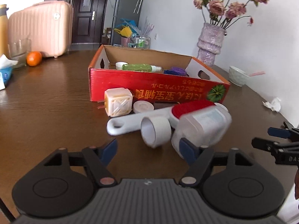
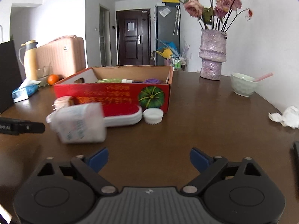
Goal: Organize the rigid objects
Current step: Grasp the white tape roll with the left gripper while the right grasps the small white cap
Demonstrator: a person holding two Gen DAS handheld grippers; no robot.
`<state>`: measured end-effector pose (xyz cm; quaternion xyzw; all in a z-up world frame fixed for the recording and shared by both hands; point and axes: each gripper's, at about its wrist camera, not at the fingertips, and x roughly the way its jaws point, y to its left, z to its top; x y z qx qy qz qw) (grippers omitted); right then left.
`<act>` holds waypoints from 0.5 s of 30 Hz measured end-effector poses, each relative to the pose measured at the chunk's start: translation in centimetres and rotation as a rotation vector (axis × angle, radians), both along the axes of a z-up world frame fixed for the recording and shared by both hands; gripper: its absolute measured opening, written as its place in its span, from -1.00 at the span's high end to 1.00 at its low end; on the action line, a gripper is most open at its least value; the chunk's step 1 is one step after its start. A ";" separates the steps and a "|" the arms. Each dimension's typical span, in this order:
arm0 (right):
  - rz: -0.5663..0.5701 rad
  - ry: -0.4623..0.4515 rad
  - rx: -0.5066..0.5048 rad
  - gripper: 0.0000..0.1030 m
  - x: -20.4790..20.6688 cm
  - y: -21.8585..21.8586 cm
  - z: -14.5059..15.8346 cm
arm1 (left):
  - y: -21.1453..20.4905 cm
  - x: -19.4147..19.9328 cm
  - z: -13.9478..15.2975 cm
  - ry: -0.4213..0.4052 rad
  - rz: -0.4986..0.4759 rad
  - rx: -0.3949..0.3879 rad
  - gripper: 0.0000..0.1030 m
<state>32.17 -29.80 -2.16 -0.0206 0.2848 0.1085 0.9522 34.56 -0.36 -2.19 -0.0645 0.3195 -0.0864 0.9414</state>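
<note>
Left wrist: both grippers spread, gripping nothing; left gripper [image 1: 149, 149], right gripper [image 2: 148, 161].
White jar [image 1: 200, 128] motion-blurred, label unreadable, partly hiding lint brush [image 1: 147, 115]; red box [image 1: 149, 85] contents half hidden.

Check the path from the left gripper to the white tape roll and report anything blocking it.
Nothing visible blocks it. The left gripper is open and the tape roll lies just ahead on bare table. The plastic bottle sits close on the roll's right, by the right finger.
</note>
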 end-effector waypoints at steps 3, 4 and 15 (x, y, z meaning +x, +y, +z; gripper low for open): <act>0.004 0.023 0.003 -0.73 3.5 -0.3 -0.1 | 0.0 1.7 -0.6 0.000 0.002 -0.015 -0.27; 0.013 0.029 0.000 -0.70 4.7 -0.3 -0.2 | 0.0 2.0 -0.7 -0.001 -0.003 -0.015 -0.22; 0.046 0.105 -0.034 -0.21 13.4 0.5 -2.5 | -0.5 3.2 -1.3 -0.030 -0.030 -0.027 -0.06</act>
